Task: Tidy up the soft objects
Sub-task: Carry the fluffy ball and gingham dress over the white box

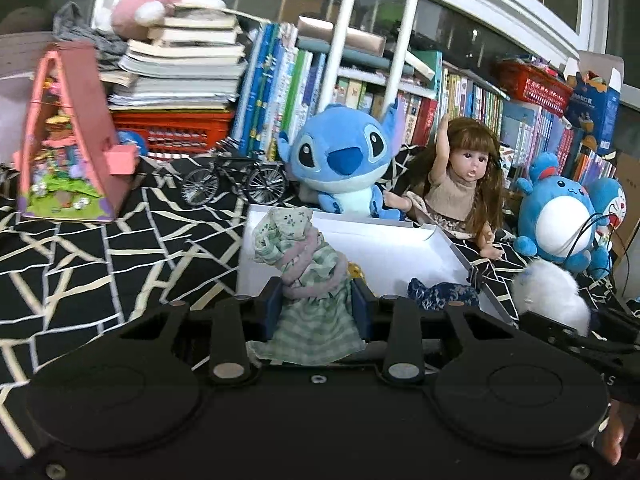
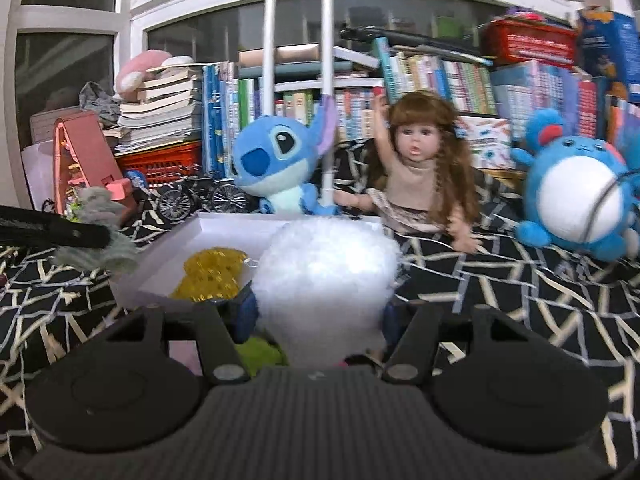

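Note:
My left gripper (image 1: 318, 300) is shut on a green checked cloth bundle (image 1: 308, 280) wound with a pink band, held over the near edge of a white shallow box (image 1: 400, 244). A dark blue patterned cloth (image 1: 440, 294) lies in the box. My right gripper (image 2: 320, 312) is shut on a white fluffy ball (image 2: 324, 268), held over the box's near right corner (image 2: 224, 224). A yellow sequined item (image 2: 212, 276) lies in the box. The left gripper (image 2: 80, 236) with its cloth shows at the left of the right wrist view. The ball also shows in the left wrist view (image 1: 548, 296).
A blue Stitch plush (image 1: 340, 160), a long-haired doll (image 1: 464, 184) and a round blue plush (image 1: 564, 216) sit behind the box on a black patterned cover. A small model bicycle (image 1: 236, 180), a pink toy house (image 1: 68, 136), stacked books and a red basket stand at the back left.

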Motion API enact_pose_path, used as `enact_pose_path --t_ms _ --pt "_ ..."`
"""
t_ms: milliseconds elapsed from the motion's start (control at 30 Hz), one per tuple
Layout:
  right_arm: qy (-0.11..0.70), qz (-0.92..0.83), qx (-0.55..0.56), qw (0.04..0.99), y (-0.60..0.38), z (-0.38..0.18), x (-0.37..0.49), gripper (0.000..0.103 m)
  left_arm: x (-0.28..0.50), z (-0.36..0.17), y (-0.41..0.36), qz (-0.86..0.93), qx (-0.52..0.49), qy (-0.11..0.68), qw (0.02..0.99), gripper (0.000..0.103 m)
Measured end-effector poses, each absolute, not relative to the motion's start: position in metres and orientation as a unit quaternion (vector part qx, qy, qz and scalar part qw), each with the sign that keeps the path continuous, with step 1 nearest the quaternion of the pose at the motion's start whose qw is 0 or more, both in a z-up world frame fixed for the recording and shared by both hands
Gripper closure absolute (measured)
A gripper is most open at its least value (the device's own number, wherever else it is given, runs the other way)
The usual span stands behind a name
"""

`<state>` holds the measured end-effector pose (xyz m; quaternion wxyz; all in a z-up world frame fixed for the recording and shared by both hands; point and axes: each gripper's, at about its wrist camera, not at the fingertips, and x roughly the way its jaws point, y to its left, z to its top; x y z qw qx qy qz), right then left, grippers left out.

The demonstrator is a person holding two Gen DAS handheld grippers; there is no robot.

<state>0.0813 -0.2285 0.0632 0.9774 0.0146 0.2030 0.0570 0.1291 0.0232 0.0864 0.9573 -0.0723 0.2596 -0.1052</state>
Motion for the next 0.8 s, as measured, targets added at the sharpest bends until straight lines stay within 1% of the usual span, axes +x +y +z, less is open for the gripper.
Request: enact_pose_path --t_ms 167,400,667,800 --pt "0.222 0.099 0.023 0.97 -0.215 0.074 0.118 0.041 0.168 0.083 0.009 -0.114 -0.061 0.293 0.947 0.068" --pt "0.275 0.141 0.049 0.95 -0.194 0.069 0.166 0.041 0.21 0.058 -0.003 -0.108 -0.067 0.353 0.927 0.068" --pt "0.323 0.148 0.118 0.927 -0.198 0.046 0.202 0.041 0.222 0.046 -0.011 -0.108 -0.063 0.364 0.923 0.068" --pt "0.336 0.135 0.123 0.924 -0.202 0.037 0.211 0.041 0.229 0.042 -0.017 -0.111 -0.057 0.368 0.921 0.068"
